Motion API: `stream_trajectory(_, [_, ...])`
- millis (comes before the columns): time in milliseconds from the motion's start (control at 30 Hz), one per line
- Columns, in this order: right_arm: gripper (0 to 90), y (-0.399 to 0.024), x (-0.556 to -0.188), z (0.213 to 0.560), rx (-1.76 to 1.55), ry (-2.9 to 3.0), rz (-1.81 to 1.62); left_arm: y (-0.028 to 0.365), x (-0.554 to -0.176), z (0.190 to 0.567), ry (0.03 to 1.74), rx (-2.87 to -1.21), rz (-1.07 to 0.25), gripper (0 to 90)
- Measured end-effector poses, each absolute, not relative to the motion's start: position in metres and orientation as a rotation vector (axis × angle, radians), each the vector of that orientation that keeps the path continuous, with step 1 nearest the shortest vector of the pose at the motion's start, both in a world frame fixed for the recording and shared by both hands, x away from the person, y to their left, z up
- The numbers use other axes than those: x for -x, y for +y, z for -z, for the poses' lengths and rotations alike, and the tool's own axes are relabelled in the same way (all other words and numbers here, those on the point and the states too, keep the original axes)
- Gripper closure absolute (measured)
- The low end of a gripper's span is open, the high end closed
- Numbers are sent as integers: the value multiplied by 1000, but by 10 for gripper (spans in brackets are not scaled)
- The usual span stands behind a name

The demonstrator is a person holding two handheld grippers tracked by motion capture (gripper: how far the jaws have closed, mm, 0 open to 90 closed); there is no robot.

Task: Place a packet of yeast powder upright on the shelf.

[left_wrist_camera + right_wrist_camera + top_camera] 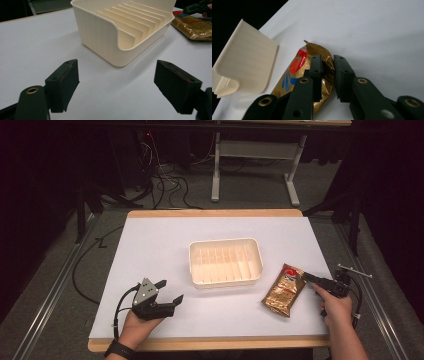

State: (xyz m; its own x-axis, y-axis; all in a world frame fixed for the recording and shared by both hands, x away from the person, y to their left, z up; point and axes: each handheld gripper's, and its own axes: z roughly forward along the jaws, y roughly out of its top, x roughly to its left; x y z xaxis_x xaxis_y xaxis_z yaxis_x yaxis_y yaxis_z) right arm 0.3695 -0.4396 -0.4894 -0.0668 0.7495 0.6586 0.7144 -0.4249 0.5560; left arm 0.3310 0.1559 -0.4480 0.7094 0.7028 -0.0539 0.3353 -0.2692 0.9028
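A gold foil snack packet (pixel 285 290) with a red and blue mark lies on the white table mat, to the right of a cream ribbed tray (pixel 225 242). My right gripper (pixel 306 276) reaches the packet's upper right edge. In the right gripper view its jaws (pixel 327 58) stand close together with the crinkled foil (pixel 297 62) pinched between them. My left gripper (pixel 170 290) rests near the table's front left, jaws wide apart and nothing between them (pixel 117 75). It faces the tray (pixel 100 32), with the packet (pixel 192 26) beyond at the right.
The tray (pixel 249 55) holds nothing and has several upright dividers inside. The white mat (pixel 160 245) covers a wooden table whose edge (pixel 210 343) runs along the front. Cables and a desk frame (pixel 217 170) lie on the floor behind the table.
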Motion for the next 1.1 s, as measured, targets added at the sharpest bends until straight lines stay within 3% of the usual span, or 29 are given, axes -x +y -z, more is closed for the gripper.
stream_trajectory(200, [886, -440, -367, 488, -2087, 1675, -1555, 156, -331, 447, 806, -1868, -442, 207])
stream_trajectory(1100, [900, -415, -340, 441, -1767, 1719, -1736, 157, -330, 445, 797, -1865, -446, 209])
